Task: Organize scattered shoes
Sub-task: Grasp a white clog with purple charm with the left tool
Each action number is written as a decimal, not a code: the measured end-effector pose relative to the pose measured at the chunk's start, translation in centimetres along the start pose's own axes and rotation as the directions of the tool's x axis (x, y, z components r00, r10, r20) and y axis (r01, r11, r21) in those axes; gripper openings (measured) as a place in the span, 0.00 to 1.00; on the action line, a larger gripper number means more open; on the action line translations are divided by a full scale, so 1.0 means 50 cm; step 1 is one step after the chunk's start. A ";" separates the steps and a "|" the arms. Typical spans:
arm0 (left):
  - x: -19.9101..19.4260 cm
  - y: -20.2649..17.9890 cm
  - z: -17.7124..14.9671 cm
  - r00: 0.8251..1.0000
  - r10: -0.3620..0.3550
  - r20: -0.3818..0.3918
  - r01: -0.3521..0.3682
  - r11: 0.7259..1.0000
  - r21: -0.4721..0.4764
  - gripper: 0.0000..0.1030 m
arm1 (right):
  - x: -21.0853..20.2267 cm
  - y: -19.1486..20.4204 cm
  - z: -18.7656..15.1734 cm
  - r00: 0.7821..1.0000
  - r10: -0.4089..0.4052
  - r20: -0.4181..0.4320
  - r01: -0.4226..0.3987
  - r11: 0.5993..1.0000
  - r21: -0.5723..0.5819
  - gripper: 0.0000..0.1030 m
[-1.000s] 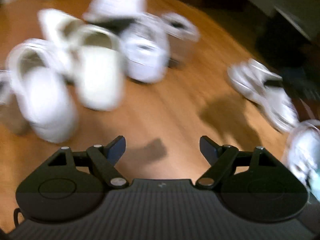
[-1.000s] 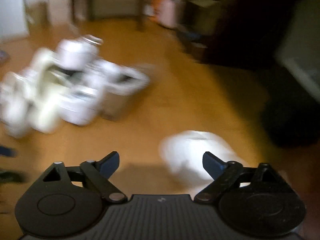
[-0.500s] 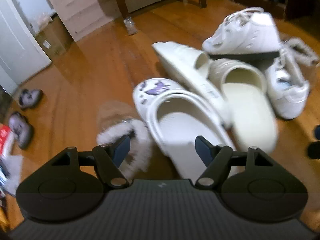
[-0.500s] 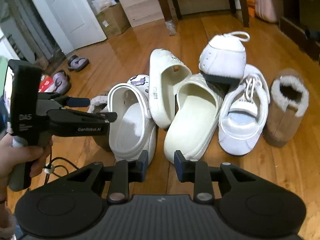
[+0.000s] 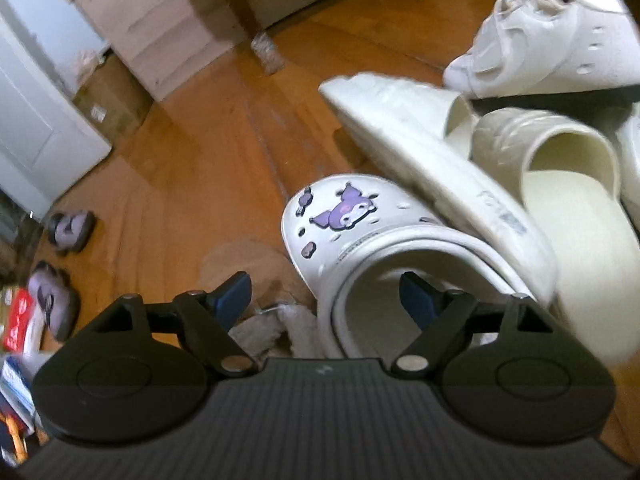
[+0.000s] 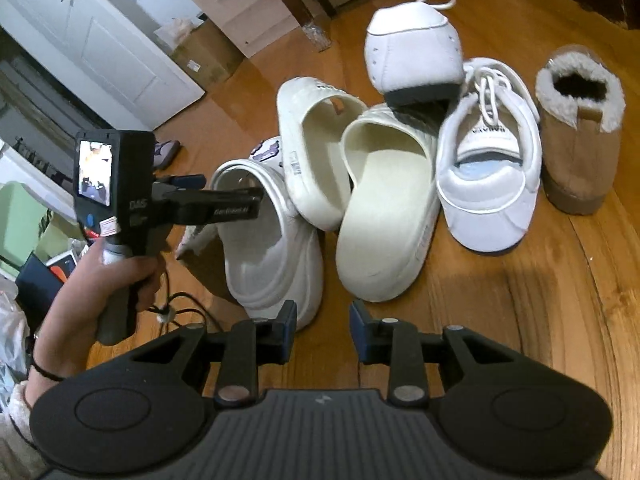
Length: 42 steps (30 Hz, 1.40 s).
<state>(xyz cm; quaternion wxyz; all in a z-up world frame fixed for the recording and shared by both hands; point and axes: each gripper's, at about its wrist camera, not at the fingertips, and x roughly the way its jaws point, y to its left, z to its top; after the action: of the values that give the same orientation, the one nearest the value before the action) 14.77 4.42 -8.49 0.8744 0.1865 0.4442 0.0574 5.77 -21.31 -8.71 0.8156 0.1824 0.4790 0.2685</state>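
Wide-spread jaws of the left gripper [image 5: 326, 300], opened further in the last moment, straddle the left rim of the white clog [image 5: 384, 248] with purple charms, its pads not pressing it. Right gripper [image 6: 323, 330] hangs narrowly open over bare wooden floor [image 6: 520, 300], holding nothing, just short of the clog's heel. Beyond lie two cream slides [image 6: 380, 204], a white sneaker [image 6: 484, 184], another sneaker [image 6: 412, 56] tilted atop them, and a tan fleece-lined boot [image 6: 576, 136].

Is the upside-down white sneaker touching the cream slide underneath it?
Touching. The right wrist view shows the sneaker's dark sole resting on the cream slide's upper.
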 end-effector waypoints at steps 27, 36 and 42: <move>-0.257 -0.049 -0.180 0.981 -0.169 0.091 0.176 0.981 -0.083 0.17 | -0.165 -0.117 -0.159 0.987 -0.131 0.093 0.110 0.972 0.206 0.41; -0.352 -0.138 -0.213 0.943 -0.317 0.103 0.321 0.947 -0.025 0.17 | -0.249 -0.116 -0.223 0.973 -0.195 0.122 0.173 0.970 0.170 0.41; -0.389 -0.225 -0.189 0.920 -0.374 0.119 0.369 0.927 0.063 0.17 | -0.304 -0.123 -0.268 0.962 -0.247 0.119 0.225 0.959 0.171 0.41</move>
<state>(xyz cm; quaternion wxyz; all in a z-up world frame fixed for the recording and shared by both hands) -5.15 -8.55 -3.07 0.8924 0.1194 0.4152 -0.1304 -10.45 -34.96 -8.10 0.8565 0.2052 0.4588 0.1173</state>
